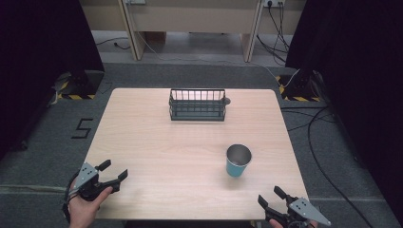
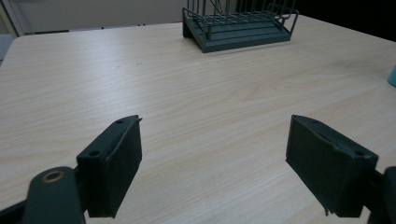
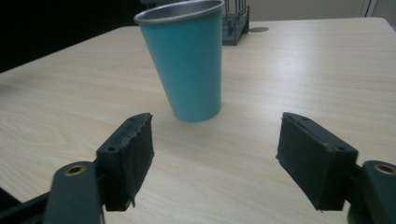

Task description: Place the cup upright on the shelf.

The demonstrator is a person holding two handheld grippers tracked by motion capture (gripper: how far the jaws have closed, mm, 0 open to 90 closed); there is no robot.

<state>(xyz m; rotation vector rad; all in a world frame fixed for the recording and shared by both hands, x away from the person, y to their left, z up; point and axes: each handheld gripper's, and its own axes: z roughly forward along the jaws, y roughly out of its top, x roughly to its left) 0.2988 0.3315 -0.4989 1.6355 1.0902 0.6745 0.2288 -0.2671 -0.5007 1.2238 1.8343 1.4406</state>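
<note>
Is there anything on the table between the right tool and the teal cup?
Nothing visible. The right tool is open, and only bare table lies between it and the upright teal cup. The wire rack stands farther back.

Dark wire rack (image 1: 197,105) stands upright at far centre of wooden table (image 1: 142,142) (nothing visibly inside).
</note>
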